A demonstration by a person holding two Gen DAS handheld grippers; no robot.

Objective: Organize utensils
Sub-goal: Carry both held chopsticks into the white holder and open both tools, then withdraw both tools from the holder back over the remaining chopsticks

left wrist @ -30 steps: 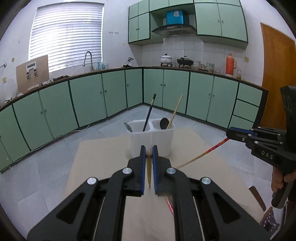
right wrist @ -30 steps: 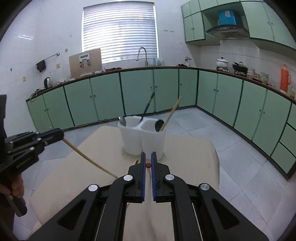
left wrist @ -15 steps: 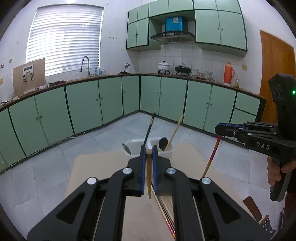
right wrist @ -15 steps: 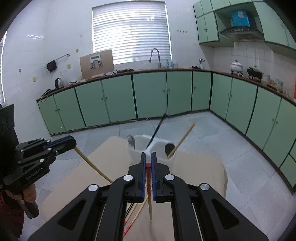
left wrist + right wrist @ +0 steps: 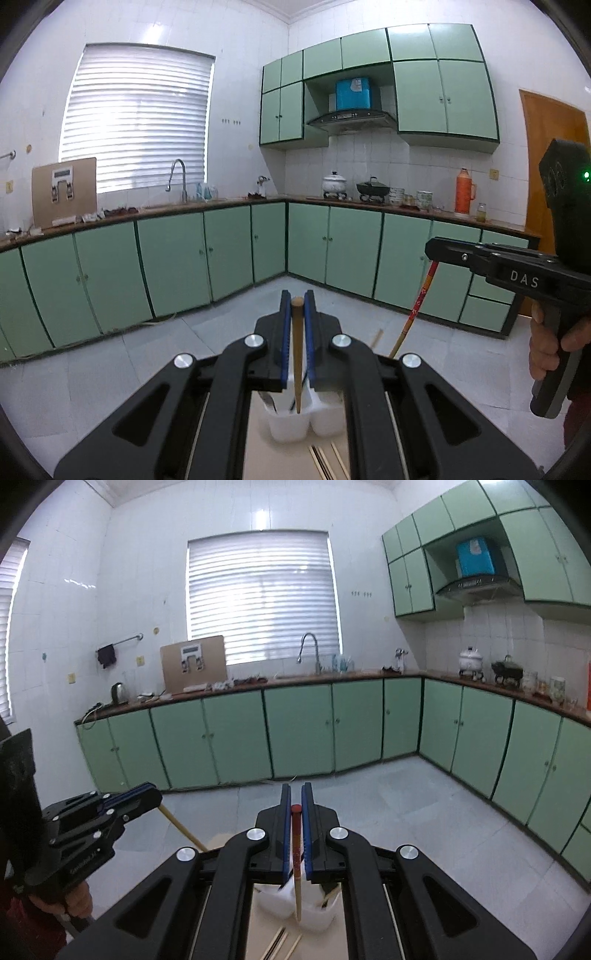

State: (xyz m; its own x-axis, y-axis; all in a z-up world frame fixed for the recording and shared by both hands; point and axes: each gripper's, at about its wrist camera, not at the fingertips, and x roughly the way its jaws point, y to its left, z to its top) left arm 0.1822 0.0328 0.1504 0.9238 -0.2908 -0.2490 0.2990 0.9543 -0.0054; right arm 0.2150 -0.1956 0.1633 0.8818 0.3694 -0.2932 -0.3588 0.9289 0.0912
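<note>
green cabinets (image 5: pixel 229 254), faucet (image 5: pixel 179 179), orange thermos (image 5: pixel 463 192)

Plain wooden chopstick (image 5: pixel 297 354): clamped near its rounded top between the left gripper's (image 5: pixel 296 299) blue pads, hanging almost straight down, tip over the white holder (image 5: pixel 291 424).

Red-topped chopstick (image 5: pixel 296 853): pinched likewise in the right gripper (image 5: pixel 296 794), red upper part, pale lower part, tip hanging just above the holder's rim.

Holder: white plastic, two cups side by side, upright on the tan desk (image 5: pixel 266 938). Dark utensils stood inside, mostly hidden.

Several loose chopsticks (image 5: pixel 280 943) lay flat on the desk just in front of the holder.
</note>
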